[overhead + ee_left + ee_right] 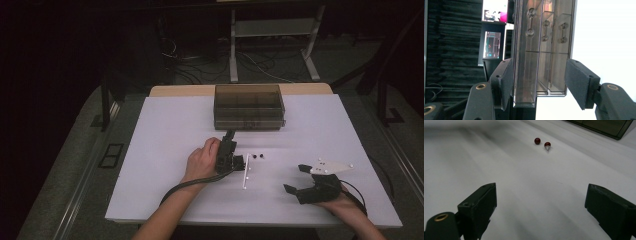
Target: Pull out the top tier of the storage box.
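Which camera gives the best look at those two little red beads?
The right gripper view: the two red beads lie close ahead, one showing a silver tip. In the high view they are tiny dark dots on the white table.

Your organiser box (541, 50) at upper centre is smoky translucent plastic, glossy, smooth walls. Left gripper (539, 85) pads (577, 82) look like matt black foam, slightly rough; brass-coloured inserts in the matt plastic arms. The pins (547, 145) at upper centre have glossy dark-red heads, one with a shiny metal tip. Table sheet (529, 195) is matt white, smooth.
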Motion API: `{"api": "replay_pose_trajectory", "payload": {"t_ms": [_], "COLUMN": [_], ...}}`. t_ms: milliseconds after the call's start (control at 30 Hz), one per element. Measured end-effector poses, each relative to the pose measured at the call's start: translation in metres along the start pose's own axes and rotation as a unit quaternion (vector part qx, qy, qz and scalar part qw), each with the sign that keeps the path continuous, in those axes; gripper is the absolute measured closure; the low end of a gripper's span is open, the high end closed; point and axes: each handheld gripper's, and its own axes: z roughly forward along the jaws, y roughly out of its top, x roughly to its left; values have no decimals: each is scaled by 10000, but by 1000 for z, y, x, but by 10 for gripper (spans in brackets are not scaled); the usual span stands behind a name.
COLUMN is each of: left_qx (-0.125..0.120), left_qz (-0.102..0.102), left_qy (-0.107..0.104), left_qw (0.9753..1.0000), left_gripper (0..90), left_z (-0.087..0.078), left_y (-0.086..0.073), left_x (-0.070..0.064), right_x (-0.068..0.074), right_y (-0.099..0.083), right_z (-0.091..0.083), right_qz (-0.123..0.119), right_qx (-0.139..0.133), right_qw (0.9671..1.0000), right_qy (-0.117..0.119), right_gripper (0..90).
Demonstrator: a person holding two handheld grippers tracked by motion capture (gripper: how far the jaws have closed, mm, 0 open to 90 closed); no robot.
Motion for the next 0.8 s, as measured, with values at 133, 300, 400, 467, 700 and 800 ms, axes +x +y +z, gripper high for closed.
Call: {"api": "replay_pose_trajectory", "payload": {"t_ms": [133, 300, 400, 467, 700, 800], "left_qx": [4, 76, 71, 63, 73, 61], "left_qz": [-41, -131, -170, -176, -390, -458], "left_qy": [15, -37, -10, 24, 3, -36], "left_qw": [10000, 9999, 9998, 9998, 9992, 9989], "left_gripper": [334, 252, 222, 202, 143, 135], "left_z": [0, 2, 2, 2, 3, 4], "left_y": [0, -3, -3, -3, -5, -5], "left_x": [-2, -3, -3, -3, -2, -2], "right_x": [0, 0, 0, 0, 0, 0], "right_y": [0, 0, 0, 0, 1, 0], "right_z": [0, 0, 0, 0, 0, 0], "right_qz": [-11, -9, -5, -14, -34, -32], "right_qx": [-3, -8, -9, -7, -12, -7], "right_qw": [10000, 10000, 10000, 10000, 10000, 10000], "right_qy": [5, 4, 5, 14, 14, 14], "right_gripper": [99, 99, 100, 99, 99, 100]}}
